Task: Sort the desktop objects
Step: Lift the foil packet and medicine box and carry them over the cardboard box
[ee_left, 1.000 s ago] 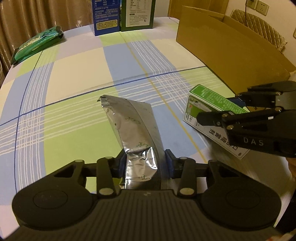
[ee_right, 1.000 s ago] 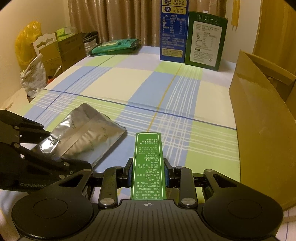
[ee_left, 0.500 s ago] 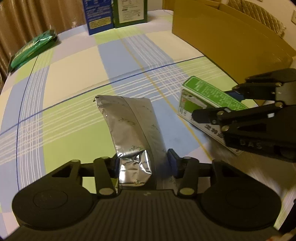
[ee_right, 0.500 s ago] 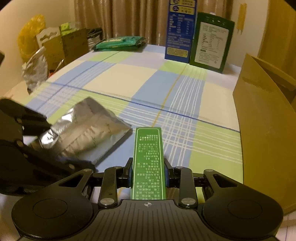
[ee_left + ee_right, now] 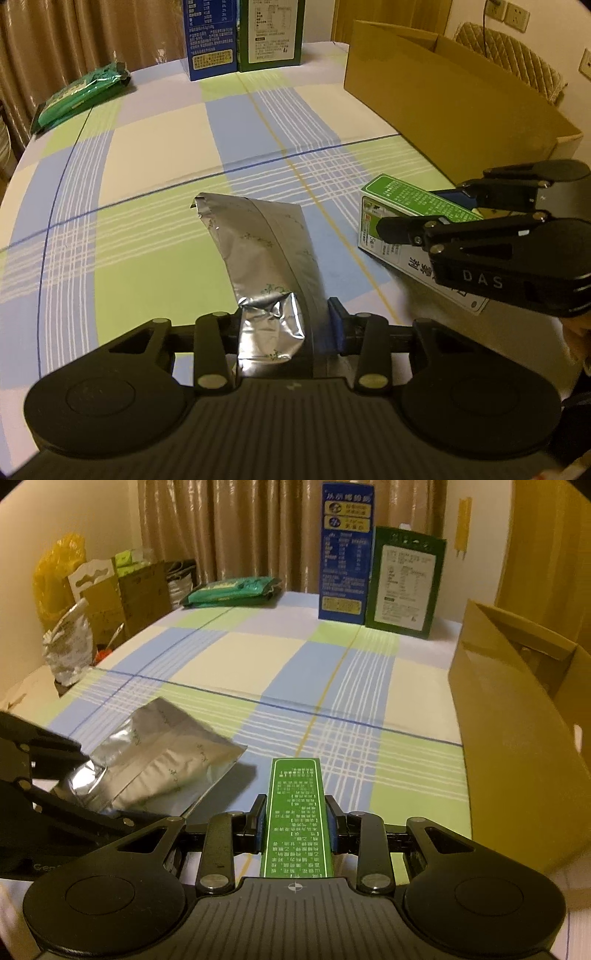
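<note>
A crumpled silver foil pouch [image 5: 258,240] sticks out forward between the pads of my left gripper [image 5: 286,325]. Its jaws are closing and pinch the pouch's near end. From the right wrist view the pouch [image 5: 166,760] hangs tilted just above the checked cloth and casts a shadow. My right gripper [image 5: 295,819] is shut on a slim green-and-white box [image 5: 295,794], narrow printed face up. The left wrist view shows that box [image 5: 399,199] to the right of the pouch, held in the right gripper [image 5: 423,208].
An open cardboard box [image 5: 517,720] stands along the right side of the table. A tall blue carton [image 5: 345,554] and a dark green carton [image 5: 406,587] stand at the far edge. A green packet [image 5: 232,590] lies at the far left. Bags and boxes crowd the floor left of the table.
The left jaws slackened around the pouch half a second ago and now pinch it again. Both grippers have drifted a little with their loads, and the pouch's far end has come off the cloth.
</note>
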